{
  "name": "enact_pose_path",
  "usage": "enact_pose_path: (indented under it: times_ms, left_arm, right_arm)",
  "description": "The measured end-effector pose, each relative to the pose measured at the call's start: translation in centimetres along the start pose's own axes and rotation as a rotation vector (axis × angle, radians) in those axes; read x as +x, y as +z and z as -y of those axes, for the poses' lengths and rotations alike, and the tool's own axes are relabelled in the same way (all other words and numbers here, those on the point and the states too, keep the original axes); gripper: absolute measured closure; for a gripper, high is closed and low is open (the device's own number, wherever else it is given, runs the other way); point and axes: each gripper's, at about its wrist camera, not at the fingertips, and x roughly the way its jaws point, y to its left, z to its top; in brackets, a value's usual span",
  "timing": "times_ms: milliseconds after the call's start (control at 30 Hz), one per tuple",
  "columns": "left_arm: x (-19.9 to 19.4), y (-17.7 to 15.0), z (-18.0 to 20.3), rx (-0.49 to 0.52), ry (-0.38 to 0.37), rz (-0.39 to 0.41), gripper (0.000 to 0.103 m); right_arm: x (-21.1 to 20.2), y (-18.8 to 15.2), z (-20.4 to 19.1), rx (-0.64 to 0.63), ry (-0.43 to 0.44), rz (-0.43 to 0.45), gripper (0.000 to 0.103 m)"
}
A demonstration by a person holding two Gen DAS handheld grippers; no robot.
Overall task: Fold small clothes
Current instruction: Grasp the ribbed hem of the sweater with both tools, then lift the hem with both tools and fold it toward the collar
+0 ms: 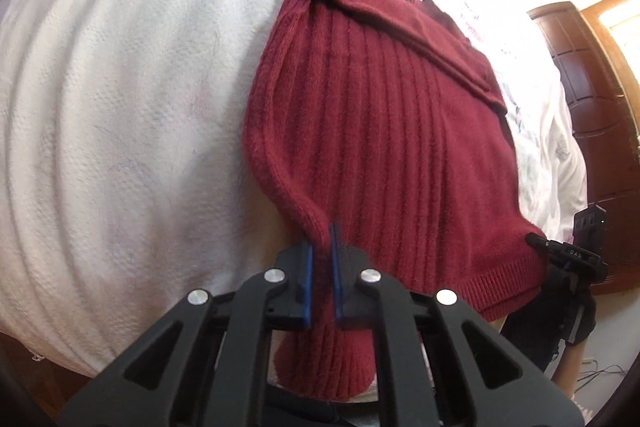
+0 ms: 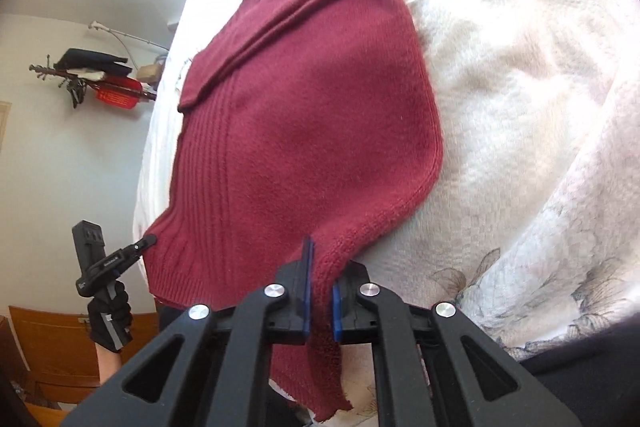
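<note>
Left wrist view: each hand-held gripper, left (image 1: 320, 247) and right (image 2: 322, 267), clamps the red sweater's (image 1: 380, 127) hem.

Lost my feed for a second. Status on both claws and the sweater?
Left claw shut on red sweater hem corner. Right claw shut on the other corner. Sweater flat on white blanket, top folded over. Nothing in the way.
</note>
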Motion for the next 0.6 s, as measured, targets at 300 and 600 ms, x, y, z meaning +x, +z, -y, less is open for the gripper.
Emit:
enact_pose_path:
  times_ms: [300, 600]
  left_arm:
    - [-2.0, 4.7, 0.9, -0.069, -0.001, 0.112, 0.097]
    - [-0.2, 9.3, 0.5, -0.125, 0.03, 0.173, 0.097]
  right_arm:
    - [-2.1, 5.0, -1.7, -0.03, 0.007, 0.057, 0.096]
    - [-0.8, 10.4, -1.1, 0.036, 0.017, 0.071, 0.096]
